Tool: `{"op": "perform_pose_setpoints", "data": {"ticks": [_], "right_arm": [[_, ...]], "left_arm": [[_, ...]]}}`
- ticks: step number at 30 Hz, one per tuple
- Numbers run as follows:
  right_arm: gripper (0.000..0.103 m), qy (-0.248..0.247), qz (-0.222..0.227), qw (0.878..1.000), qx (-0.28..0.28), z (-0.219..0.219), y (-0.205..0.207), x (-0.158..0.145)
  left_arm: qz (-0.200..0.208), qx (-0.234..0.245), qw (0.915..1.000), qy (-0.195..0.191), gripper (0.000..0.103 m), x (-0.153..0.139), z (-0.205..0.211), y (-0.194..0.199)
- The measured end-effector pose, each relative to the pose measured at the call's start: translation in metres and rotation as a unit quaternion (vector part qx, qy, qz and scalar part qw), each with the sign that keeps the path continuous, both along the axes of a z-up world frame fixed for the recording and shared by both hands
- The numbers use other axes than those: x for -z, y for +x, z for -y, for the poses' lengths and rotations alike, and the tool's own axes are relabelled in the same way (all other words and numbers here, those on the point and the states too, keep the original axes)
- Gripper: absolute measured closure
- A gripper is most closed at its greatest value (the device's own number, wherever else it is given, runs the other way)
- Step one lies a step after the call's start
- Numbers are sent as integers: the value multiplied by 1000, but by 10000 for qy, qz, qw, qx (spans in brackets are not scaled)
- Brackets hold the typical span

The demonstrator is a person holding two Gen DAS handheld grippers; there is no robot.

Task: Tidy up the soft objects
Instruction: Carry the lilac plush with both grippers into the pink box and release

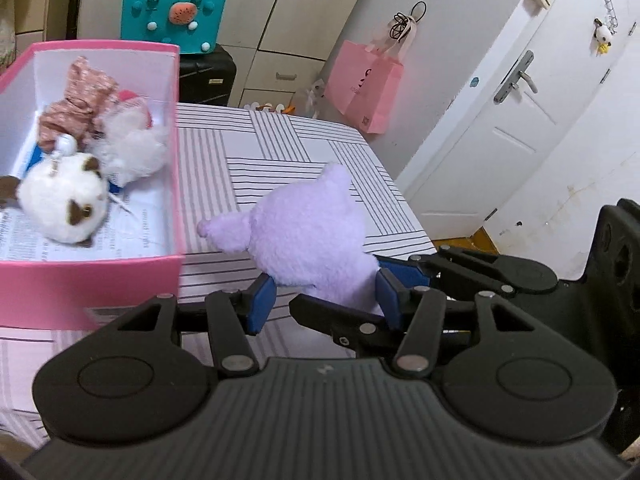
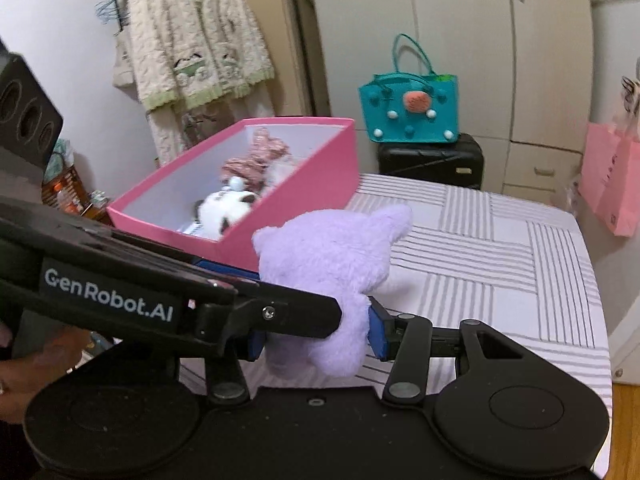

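Pretty even, soft indoor light, no harsh shadows or glare. Heavy fisheye bending toward the edges, dark vignette at the right wrist view's corners around 11 and 1 o'clock. Slightly soft focus throughout.

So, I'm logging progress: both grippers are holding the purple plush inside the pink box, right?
Not inside. The purple plush is outside the pink box, over the striped table, as the left wrist view shows. The left gripper and the right gripper do both hold it.
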State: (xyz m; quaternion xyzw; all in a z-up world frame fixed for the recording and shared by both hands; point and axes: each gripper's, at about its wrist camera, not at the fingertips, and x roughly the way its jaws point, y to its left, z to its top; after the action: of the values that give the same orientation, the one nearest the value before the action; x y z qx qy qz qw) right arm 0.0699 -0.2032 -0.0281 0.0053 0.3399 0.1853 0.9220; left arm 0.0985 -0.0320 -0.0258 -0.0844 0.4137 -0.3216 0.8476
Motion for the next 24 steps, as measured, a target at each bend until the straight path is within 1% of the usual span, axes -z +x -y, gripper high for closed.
{"op": "perform_pose_setpoints", "data": {"ticks": [3,6,9,11,12,15,18,22,24], "right_arm": [[49,-97,141,9997,-193,-17,-1,-13],[49,-204,343,9986,-343,-35,0,-27],[49,-182,474,9976,-470,-48,7,-39],[49,-123,489,9973,-529,-58,16,-44],[49,-122,500,9970,-575,-63,23,-46],[49,-173,479,9963,-699,-76,41,-47],[49,-147,341,9958,-840,-89,61,-47],[49,-267,362,9948,-916,-106,85,-49],[49,-359,360,9942,-949,-115,99,-50]], "left_arm": [[84,27,9999,50,49,-15,-14,-1],[308,6,9995,7,49,-31,-33,-2],[448,-118,9989,-76,49,-40,-48,4],[453,-250,9985,-157,49,-42,-59,12],[419,-314,9984,-234,50,-42,-66,18],[127,-492,9975,-488,51,-38,-87,39],[13,-673,9957,-639,51,-36,-104,58],[-66,-907,9923,-843,51,-31,-120,82],[-206,-1016,9899,-965,51,-25,-126,97]]}}
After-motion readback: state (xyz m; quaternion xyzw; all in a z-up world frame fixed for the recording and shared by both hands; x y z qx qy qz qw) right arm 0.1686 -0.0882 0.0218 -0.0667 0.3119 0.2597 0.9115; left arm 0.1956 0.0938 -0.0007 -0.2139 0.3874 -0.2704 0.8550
